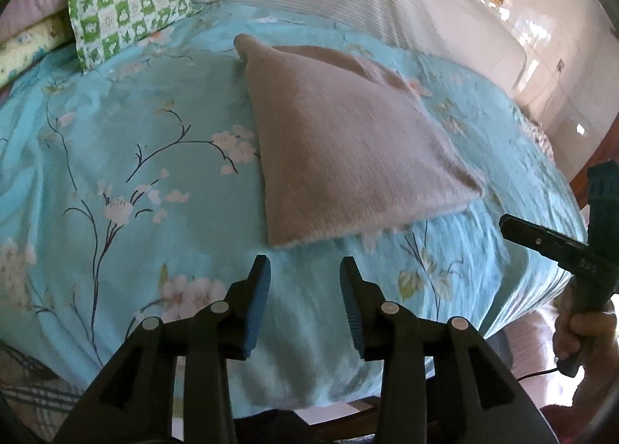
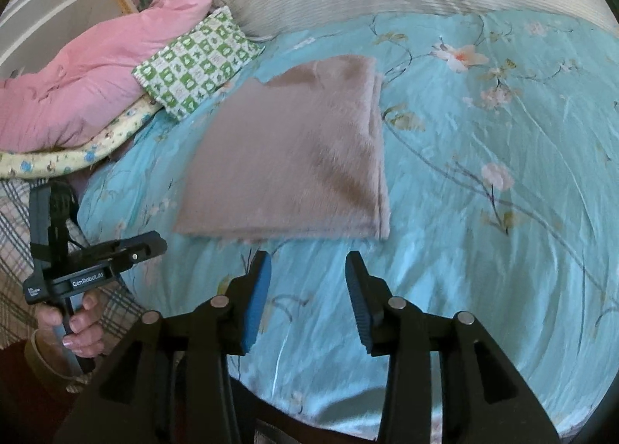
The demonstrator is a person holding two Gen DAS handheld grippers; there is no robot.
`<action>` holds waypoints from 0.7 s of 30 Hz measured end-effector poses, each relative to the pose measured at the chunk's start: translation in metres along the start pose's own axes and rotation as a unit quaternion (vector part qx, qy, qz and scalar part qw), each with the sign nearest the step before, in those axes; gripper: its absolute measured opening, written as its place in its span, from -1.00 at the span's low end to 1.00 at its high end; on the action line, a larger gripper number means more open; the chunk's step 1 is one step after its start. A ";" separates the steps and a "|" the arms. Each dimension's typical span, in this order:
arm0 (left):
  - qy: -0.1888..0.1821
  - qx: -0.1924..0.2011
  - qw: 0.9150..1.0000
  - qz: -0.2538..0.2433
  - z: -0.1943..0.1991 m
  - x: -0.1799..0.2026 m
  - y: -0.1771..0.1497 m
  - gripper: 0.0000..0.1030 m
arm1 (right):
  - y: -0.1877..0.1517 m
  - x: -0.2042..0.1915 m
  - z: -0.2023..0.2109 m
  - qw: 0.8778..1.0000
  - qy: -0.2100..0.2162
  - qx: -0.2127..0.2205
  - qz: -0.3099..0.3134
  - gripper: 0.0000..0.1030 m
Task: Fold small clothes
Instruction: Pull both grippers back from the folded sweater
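Left wrist view shows the left gripper (image 1: 305,270) and right gripper (image 2: 307,264) open and empty near the folded, fuzzy tan cloth (image 1: 348,142), so a bump could mess its fold.

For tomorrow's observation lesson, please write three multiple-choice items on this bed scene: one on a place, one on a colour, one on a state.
1. Where does the folded cloth lie?
A. on the bedspread
B. on the floor
C. in a basket

2. What colour is the checked pillow?
A. red and black
B. green and white
C. plain blue

3. How do the left gripper and right gripper stand?
A. both clamped on the cloth
B. one holds the pillow
C. both open, holding nothing

Answers: 1 A, the cloth rests flat on the floral bedspread; 2 B, its squares are green and white; 3 C, each gripper shows a bare gap.
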State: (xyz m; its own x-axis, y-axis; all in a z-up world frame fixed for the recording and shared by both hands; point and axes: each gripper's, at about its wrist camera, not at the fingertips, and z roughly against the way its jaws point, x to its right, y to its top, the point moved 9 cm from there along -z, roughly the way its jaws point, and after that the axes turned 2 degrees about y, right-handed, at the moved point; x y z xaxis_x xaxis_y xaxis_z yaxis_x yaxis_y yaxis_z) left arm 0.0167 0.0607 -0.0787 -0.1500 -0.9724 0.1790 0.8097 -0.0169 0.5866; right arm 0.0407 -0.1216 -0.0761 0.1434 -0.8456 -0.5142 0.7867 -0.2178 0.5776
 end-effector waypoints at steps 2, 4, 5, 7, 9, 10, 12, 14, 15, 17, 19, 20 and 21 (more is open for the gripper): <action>0.001 -0.002 1.000 -0.001 0.001 0.001 -0.005 -0.17 | -0.007 -0.002 0.000 1.000 -0.004 -0.004 0.003 -0.19; 0.000 -0.005 1.000 -0.002 0.003 0.004 -0.012 -0.14 | -0.014 -0.002 0.000 1.000 -0.003 -0.009 0.003 -0.17; 0.000 -0.007 1.000 -0.003 0.003 0.005 -0.015 -0.13 | -0.017 -0.002 0.000 1.000 -0.002 -0.012 0.003 -0.15; 0.000 -0.013 1.000 -0.004 0.002 0.005 -0.021 -0.12 | -0.022 -0.003 0.000 1.000 -0.003 -0.014 0.003 -0.12; 0.001 -0.018 1.000 -0.004 0.001 0.006 -0.025 -0.11 | -0.028 -0.005 0.000 1.000 -0.003 -0.018 0.004 -0.09; 0.001 -0.019 1.000 -0.004 0.001 0.006 -0.027 -0.11 | -0.030 -0.006 -0.001 1.000 -0.003 -0.019 0.005 -0.09; 0.002 -0.019 1.000 -0.004 0.001 0.006 -0.029 -0.06 | -0.032 -0.007 -0.001 1.000 -0.001 -0.021 0.005 -0.06; 0.004 -0.018 1.000 -0.002 0.002 0.005 -0.028 0.01 | -0.032 -0.008 -0.001 1.000 0.000 -0.020 0.005 -0.03; 0.003 -0.017 1.000 -0.001 0.002 0.004 -0.026 0.02 | -0.031 -0.007 -0.001 1.000 0.001 -0.019 0.004 -0.03; 0.001 -0.014 1.000 0.002 0.002 0.002 -0.023 0.02 | -0.027 -0.007 -0.001 1.000 0.001 -0.015 0.002 -0.02; 0.000 -0.012 1.000 0.005 0.002 0.000 -0.018 0.03 | -0.022 -0.005 -0.002 1.000 -0.002 -0.012 0.001 -0.01; -0.002 -0.009 1.000 0.008 0.002 -0.002 -0.013 0.06 | -0.018 -0.003 -0.002 1.000 -0.002 -0.009 -0.001 -0.01; -0.002 -0.007 1.000 0.010 0.002 -0.003 -0.010 0.11 | -0.015 -0.003 -0.002 1.000 -0.001 -0.006 -0.003 -0.01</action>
State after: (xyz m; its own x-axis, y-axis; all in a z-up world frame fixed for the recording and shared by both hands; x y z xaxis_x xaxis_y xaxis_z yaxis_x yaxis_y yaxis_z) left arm 0.0084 0.0640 -0.0837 -0.1360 -0.9714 0.1944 0.8202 -0.0003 0.5721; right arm 0.0294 -0.1143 -0.0845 0.1375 -0.8453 -0.5163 0.7945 -0.2171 0.5671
